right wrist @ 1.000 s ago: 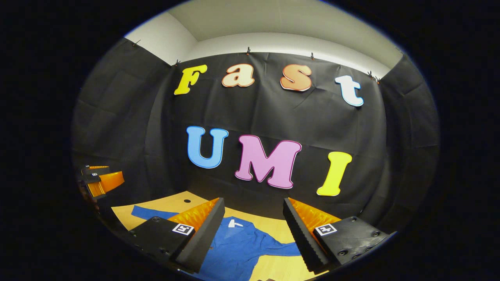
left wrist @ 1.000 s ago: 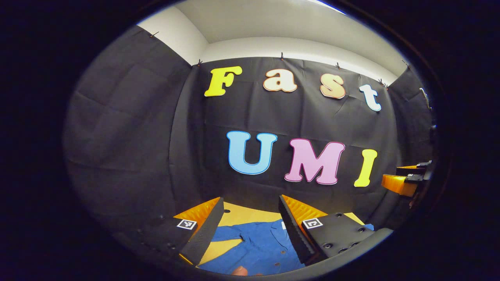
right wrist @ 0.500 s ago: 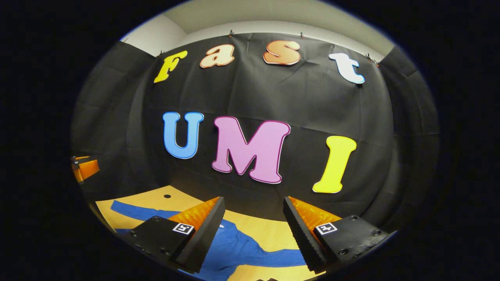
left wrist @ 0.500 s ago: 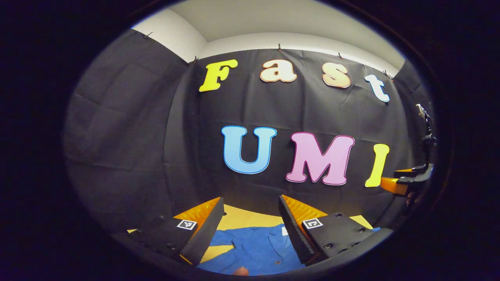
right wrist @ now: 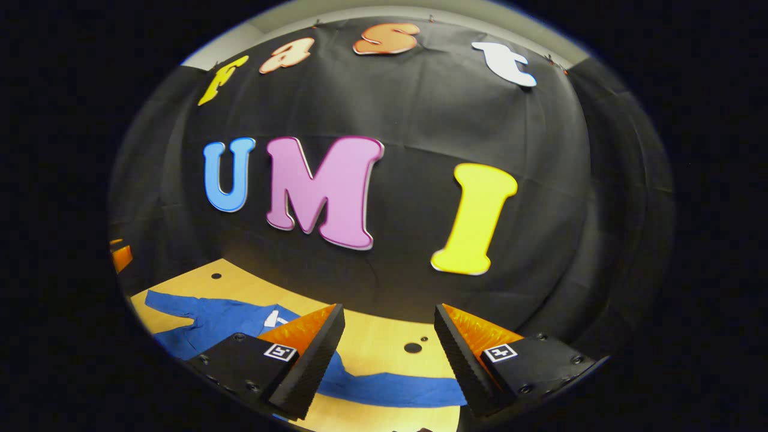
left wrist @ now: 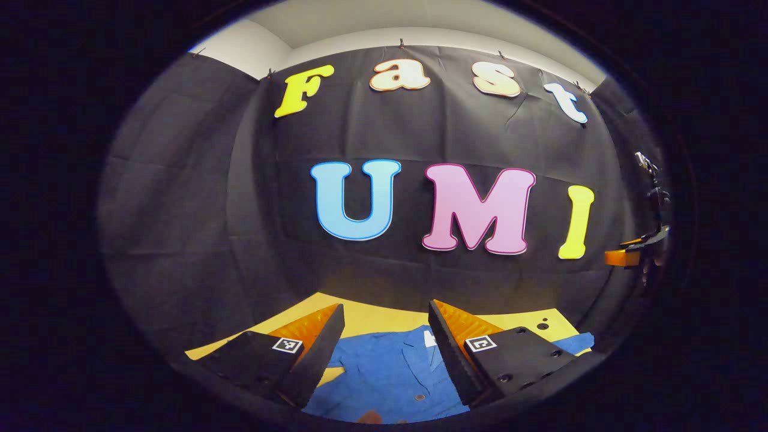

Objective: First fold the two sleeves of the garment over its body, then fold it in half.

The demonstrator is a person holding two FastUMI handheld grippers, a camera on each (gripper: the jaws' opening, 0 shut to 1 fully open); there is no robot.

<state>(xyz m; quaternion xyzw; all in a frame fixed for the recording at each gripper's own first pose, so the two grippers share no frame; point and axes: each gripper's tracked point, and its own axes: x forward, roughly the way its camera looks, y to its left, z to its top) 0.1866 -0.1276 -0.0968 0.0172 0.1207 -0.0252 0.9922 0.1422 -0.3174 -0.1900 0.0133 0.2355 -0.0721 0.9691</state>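
Right claw [right wrist: 387,354] apparently lower, nearer sleeve [right wrist: 390,389].

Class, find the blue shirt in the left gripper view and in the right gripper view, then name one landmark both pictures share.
Left gripper view: the blue shirt lies at bottom centre, between that gripper's fingers, on the wooden table.
Right gripper view: the shirt lies at lower left, one sleeve stretching across between the fingers.
Shared landmark: the shirt's white collar label.
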